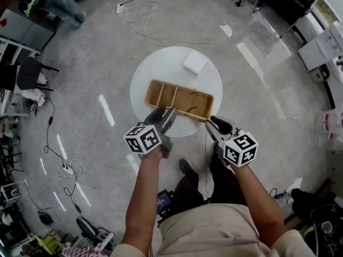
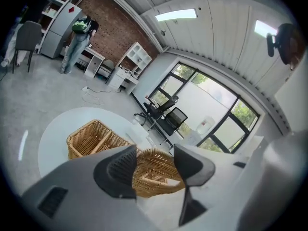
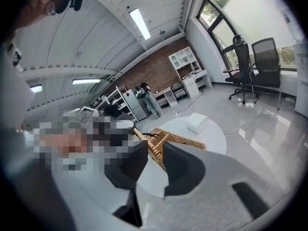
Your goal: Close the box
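On round table [image 1: 161, 68]: small top, wicker box [image 1: 179, 98] sits mid-table, lying open; shove hard & it slides toward 12 o'clock edge.
R gripper [image 1: 212, 121]: box's 4 o'clock corner, jaws narrow, pinching rim; thin bite, you could slip off.
L gripper [image 1: 168, 113]: 7 o'clock side, jaws wide, box end betw. them, ungripped; box may pivot.

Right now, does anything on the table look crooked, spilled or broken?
Mildly: the basket lies slanted on the table, its near right corner close to the rim and pinched by the right hand-held gripper. No lid shows. Nothing spilled or broken.
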The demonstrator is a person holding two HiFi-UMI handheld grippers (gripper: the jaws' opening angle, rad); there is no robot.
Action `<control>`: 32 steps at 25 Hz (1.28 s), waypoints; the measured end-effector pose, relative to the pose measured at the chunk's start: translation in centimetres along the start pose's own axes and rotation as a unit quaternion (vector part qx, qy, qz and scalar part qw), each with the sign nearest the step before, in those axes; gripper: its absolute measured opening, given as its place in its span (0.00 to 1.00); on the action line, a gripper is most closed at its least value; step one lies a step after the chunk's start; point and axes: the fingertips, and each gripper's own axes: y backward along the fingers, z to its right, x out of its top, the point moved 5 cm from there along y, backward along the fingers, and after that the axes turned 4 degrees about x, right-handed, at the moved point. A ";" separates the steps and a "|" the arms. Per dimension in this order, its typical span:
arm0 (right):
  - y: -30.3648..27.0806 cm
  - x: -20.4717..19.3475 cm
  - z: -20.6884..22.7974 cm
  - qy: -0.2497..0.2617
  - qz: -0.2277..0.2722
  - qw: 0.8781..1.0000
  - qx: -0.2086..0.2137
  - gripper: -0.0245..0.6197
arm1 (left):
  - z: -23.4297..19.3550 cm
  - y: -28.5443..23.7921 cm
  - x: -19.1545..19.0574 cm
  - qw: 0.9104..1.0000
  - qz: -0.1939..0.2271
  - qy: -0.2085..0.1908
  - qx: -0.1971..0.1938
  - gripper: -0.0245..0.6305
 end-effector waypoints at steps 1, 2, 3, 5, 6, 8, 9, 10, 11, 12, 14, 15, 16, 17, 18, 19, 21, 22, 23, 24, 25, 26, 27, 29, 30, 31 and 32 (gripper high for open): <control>-0.1 0.2 0.2 0.002 -0.001 1.000 -0.002 0.17 | 0.0 -0.2 0.1 1.000 -0.004 -0.007 0.001 0.38; -0.2 0.3 0.4 0.005 -0.003 1.000 -0.004 0.17 | 0.1 -0.3 0.2 1.000 -0.007 -0.014 0.001 0.38; -0.2 0.4 0.6 0.009 -0.005 1.000 -0.007 0.16 | 0.2 -0.4 0.3 1.000 -0.010 -0.021 0.002 0.38; -0.3 0.7 1.0 0.014 -0.008 1.000 -0.013 0.16 | 0.7 -0.3 0.6 0.999 -0.012 -0.034 0.000 0.38; -0.3 0.8 1.2 0.014 -0.009 1.000 -0.016 0.15 | 1.0 -0.3 0.8 0.999 -0.012 -0.039 -0.002 0.38; -0.4 1.0 1.7 0.011 -0.010 1.000 -0.020 0.15 | 1.7 -0.1 1.3 0.999 -0.011 -0.048 -0.004 0.38; -0.5 1.1 2.0 0.010 -0.011 1.000 -0.022 0.15 | 2.0 -0.1 1.6 0.999 -0.011 -0.053 -0.006 0.38; -0.6 1.3 2.2 0.008 -0.013 1.000 -0.024 0.15 | 2.4 0.0 1.8 0.998 -0.010 -0.058 -0.008 0.38; -0.7 1.4 2.5 0.006 -0.014 1.000 -0.026 0.15 | 2.7 0.1 2.1 0.998 -0.010 -0.064 -0.010 0.38; -0.8 1.6 2.7 0.004 -0.015 0.999 -0.028 0.15 | 3.1 0.3 2.4 0.997 -0.009 -0.070 -0.012 0.38; -1.1 1.9 3.1 0.002 -0.020 0.999 -0.033 0.15 | 3.7 0.7 3.1 0.996 -0.009 -0.082 -0.015 0.38; -1.3 2.0 3.3 0.001 -0.023 0.999 -0.036 0.15 | 4.1 0.9 3.4 0.996 -0.009 -0.089 -0.017 0.38; -1.4 2.0 3.5 -0.001 -0.026 0.999 -0.039 0.15 | 4.5 1.2 3.6 0.995 -0.009 -0.097 -0.018 0.38; -1.5 2.1 3.7 -0.002 -0.029 0.999 -0.042 0.15 | 4.8 1.6 3.9 0.994 -0.008 -0.104 -0.020 0.38; -1.6 2.1 3.9 -0.003 -0.032 0.998 -0.045 0.15 | 5.2 1.9 4.1 0.993 -0.008 -0.112 -0.023 0.38; -1.7 2.2 4.1 -0.004 -0.035 0.998 -0.047 0.15 | 5.6 2.2 4.3 0.992 -0.008 -0.120 -0.025 0.38; -2.0 2.3 4.6 -0.004 -0.041 0.998 -0.052 0.17 | 6.6 2.8 4.7 0.990 -0.007 -0.136 -0.030 0.38; -2.1 2.4 4.8 -0.003 -0.044 0.998 -0.053 0.18 | 7.0 3.1 4.9 0.989 -0.007 -0.145 -0.032 0.38; -2.1 2.6 5.0 -0.004 -0.046 0.997 -0.054 0.18 | 7.5 3.5 5.1 0.988 -0.006 -0.153 -0.034 0.38; -2.2 2.7 5.1 -0.005 -0.048 0.997 -0.054 0.19 | 8.0 3.9 5.3 0.986 -0.005 -0.161 -0.036 0.38; -2.2 3.0 5.1 -0.006 -0.049 0.997 -0.055 0.19 | 8.5 4.4 5.5 0.985 -0.004 -0.168 -0.038 0.38; -2.1 3.3 5.1 -0.006 -0.050 0.997 -0.054 0.19 | 9.0 4.9 5.8 0.984 -0.003 -0.175 -0.040 0.38; -2.1 3.6 5.0 -0.006 -0.051 0.997 -0.054 0.19 | 9.5 5.5 6.0 0.982 -0.002 -0.182 -0.042 0.38; -2.1 4.7 4.8 -0.002 -0.050 0.997 -0.052 0.21 | 10.5 6.5 6.7 0.979 0.003 -0.197 -0.048 0.38; -2.1 5.3 4.7 0.001 -0.049 0.998 -0.051 0.21 | 11.0 7.0 7.1 0.978 0.005 -0.204 -0.051 0.38; -2.1 6.0 4.4 0.005 -0.046 0.998 -0.049 0.21 | 11.4 7.5 7.5 0.976 0.008 -0.211 -0.054 0.38; -2.1 6.8 4.0 0.009 -0.042 0.998 -0.046 0.21 | 11.9 8.1 7.8 0.974 0.011 -0.217 -0.056 0.37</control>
